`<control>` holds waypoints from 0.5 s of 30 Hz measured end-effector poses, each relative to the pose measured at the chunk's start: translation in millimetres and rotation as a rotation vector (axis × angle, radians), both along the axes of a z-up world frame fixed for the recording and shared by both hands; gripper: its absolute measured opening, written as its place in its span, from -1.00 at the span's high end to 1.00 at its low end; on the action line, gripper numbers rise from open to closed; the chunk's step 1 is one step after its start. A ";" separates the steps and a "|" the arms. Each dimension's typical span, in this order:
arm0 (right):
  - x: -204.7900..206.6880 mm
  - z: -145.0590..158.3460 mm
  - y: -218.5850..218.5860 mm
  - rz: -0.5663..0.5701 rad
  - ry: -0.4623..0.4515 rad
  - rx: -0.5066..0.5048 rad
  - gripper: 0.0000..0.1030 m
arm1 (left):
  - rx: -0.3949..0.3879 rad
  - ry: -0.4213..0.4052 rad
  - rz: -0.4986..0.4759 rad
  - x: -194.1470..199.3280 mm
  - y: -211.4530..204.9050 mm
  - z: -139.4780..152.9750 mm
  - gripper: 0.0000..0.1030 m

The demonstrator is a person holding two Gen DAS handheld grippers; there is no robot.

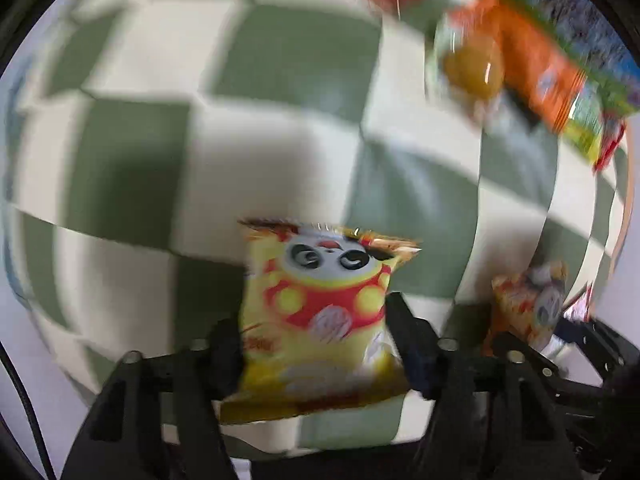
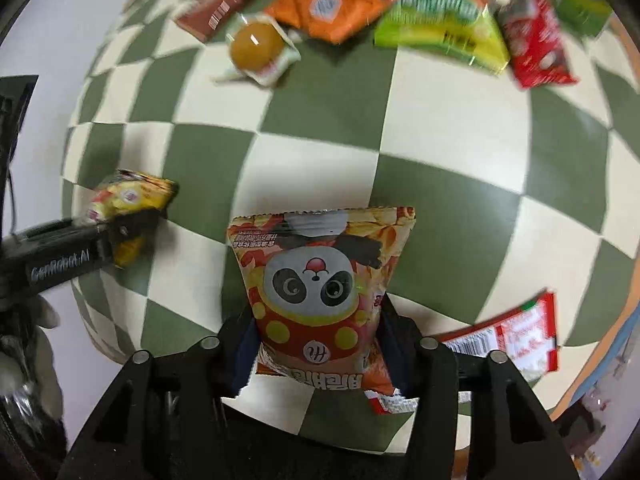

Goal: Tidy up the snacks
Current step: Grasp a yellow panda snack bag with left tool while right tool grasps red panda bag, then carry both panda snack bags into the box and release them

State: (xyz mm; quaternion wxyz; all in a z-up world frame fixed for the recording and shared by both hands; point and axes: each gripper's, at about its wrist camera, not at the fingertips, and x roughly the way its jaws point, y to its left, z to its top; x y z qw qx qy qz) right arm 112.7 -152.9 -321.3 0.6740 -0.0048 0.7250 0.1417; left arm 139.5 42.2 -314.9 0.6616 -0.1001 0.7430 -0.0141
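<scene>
Both grippers pointed steeply down at the green-and-cream checked cloth (image 2: 320, 112); each had a panda snack bag between its jaws.

Left gripper (image 1: 316, 340): clenched on the yellow panda bag (image 1: 320, 312), pads pressed into both side edges near the bag's lower half; bag's long axis ran straight out along the fingers, top seam away from the camera; whether it rested on the cloth or hung clear of it, cannot tell through the blur.

Right gripper (image 2: 316, 340): clenched on the orange panda bag (image 2: 320, 288), sides visibly pinched in at the pads; long axis likewise in line with the fingers, top seam farthest out.

The two bags sat close side by side, each seen from the other camera at frame edge; the pile of loose snacks (image 2: 400, 12) lay well beyond both fingertips across open cloth, with the round yellow jelly cup (image 2: 256, 46) on its near side. Judgement: both arms were equally loaded, so the coming placement turns on where the matching panda bags are to sit relative to that pile.

Hard to make out: left view heavily smeared; a red-and-white packet (image 2: 516, 332) partly cut off behind the right jaw; no sorting container in sight.
</scene>
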 end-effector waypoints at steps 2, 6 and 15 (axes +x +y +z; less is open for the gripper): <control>2.4 -11.7 -2.3 -0.012 0.046 0.023 -0.41 | 0.027 0.004 -0.058 -3.4 -8.9 -4.5 -0.36; 4.0 -12.1 -3.2 -0.017 0.033 0.015 -0.41 | 0.030 0.002 -0.069 -9.4 -11.2 -0.1 -0.36; 13.9 -11.2 -0.9 -0.019 0.006 -0.006 -0.27 | 0.023 -0.013 0.023 9.5 16.2 0.8 -0.32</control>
